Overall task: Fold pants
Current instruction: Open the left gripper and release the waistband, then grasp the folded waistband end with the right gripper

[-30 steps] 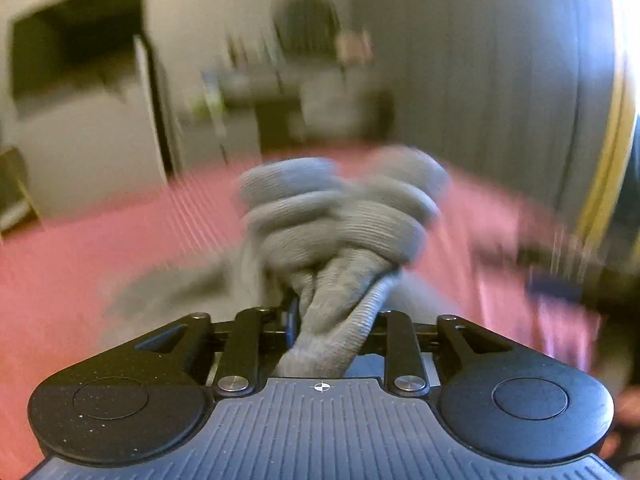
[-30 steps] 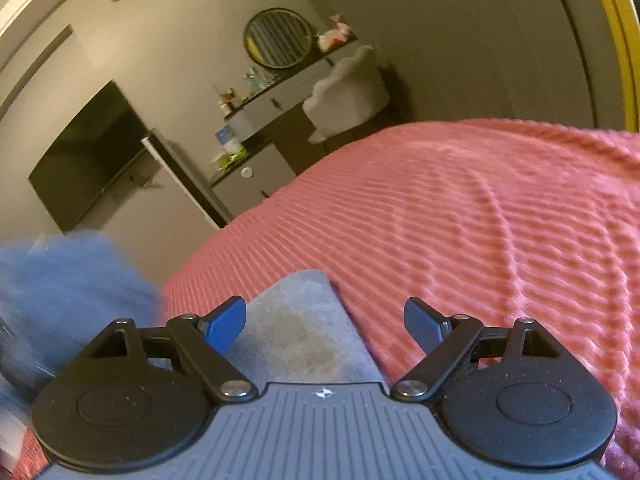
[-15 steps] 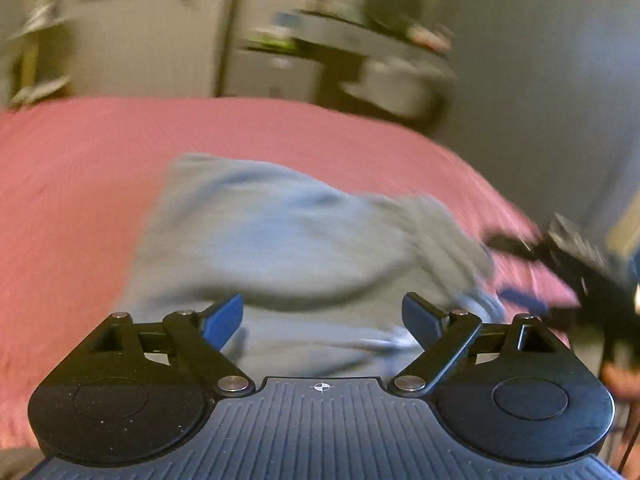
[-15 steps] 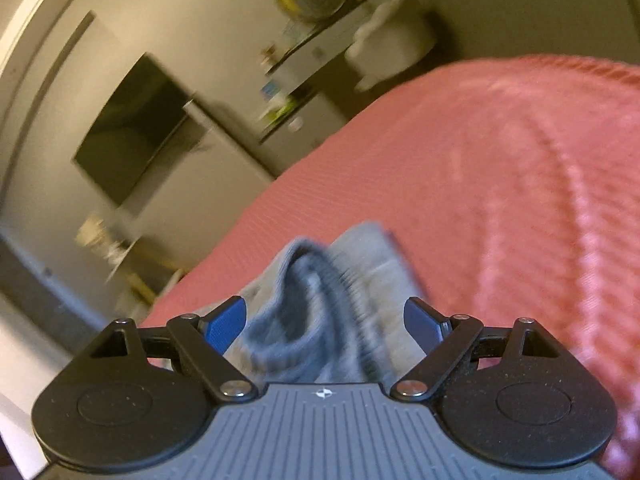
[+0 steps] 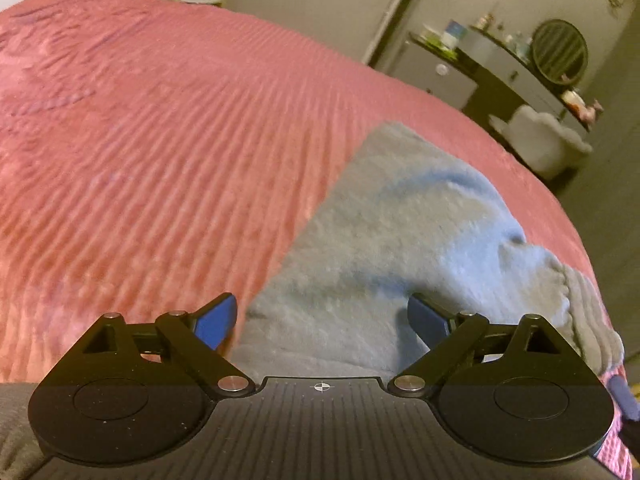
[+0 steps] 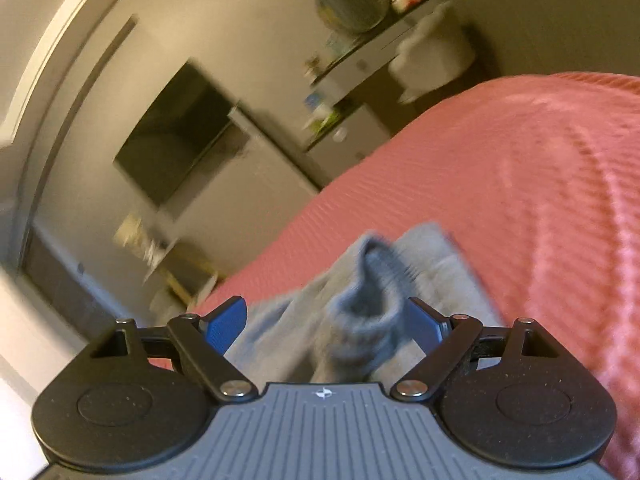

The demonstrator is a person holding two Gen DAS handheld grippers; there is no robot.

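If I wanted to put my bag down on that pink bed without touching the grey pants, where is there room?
The pink bedspread lies bare across the whole stretch left of the grey pants in the left wrist view, up to the far edge. In the right wrist view it is also bare to the right of them. It is crowded only near both sets of fingers, where the pants lie bunched.

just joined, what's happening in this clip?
A person with a gripper in each hand is folding grey pants on a pink bedspread. The left gripper has just been opening; nothing is clamped, and the pants lie flat below it. The right gripper is open too, a bunched cuff loose between its fingers.
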